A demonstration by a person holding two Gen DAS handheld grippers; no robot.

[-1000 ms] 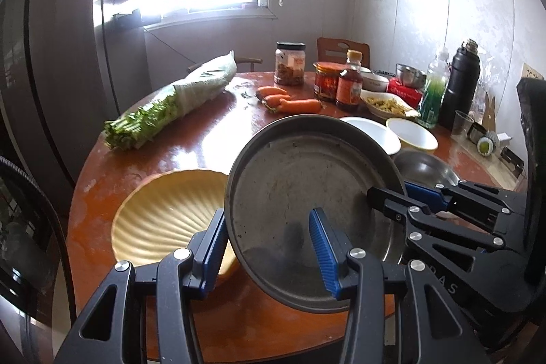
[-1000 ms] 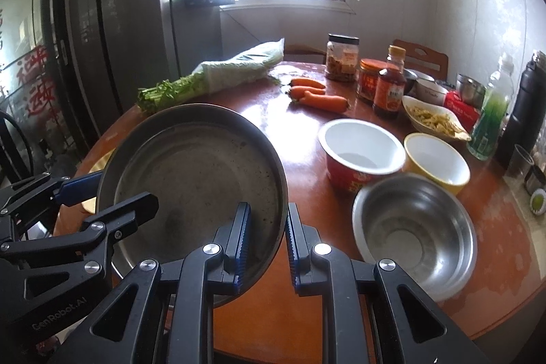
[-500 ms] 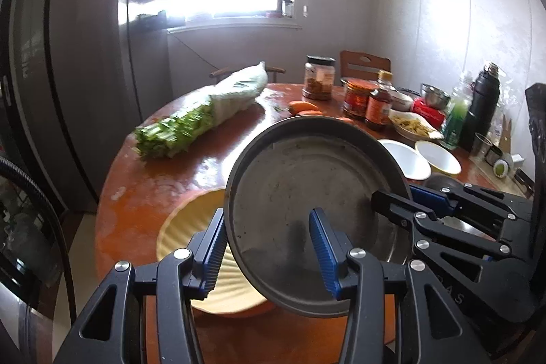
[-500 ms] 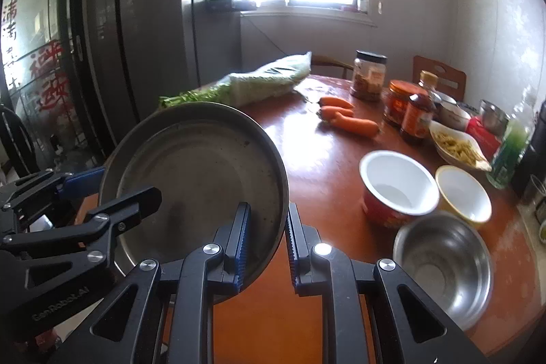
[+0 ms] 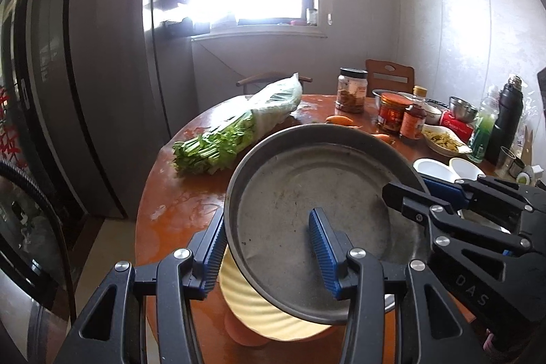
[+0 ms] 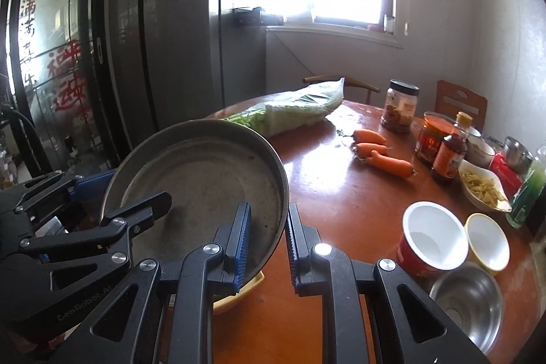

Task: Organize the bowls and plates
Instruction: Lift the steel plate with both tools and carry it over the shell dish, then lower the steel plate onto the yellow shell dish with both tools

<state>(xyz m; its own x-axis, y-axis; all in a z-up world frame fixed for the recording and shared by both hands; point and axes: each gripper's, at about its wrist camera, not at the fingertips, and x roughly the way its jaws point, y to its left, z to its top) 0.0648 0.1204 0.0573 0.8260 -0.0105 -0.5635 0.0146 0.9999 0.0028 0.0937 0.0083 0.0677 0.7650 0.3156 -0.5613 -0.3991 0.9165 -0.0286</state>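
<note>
change: metal plate (image 5: 317,193) lifted, now above yellow plate (image 5: 259,312) | left tongs (image 5: 269,248) and right tongs (image 6: 266,237) both clamp its rim | next: stack it

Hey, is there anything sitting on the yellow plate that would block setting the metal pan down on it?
Nothing visible does. The metal pan, gripped at its rim by the left gripper and the right gripper, hangs directly over the yellow plate. The plate's exposed part is bare; the pan hides the rest.
</note>
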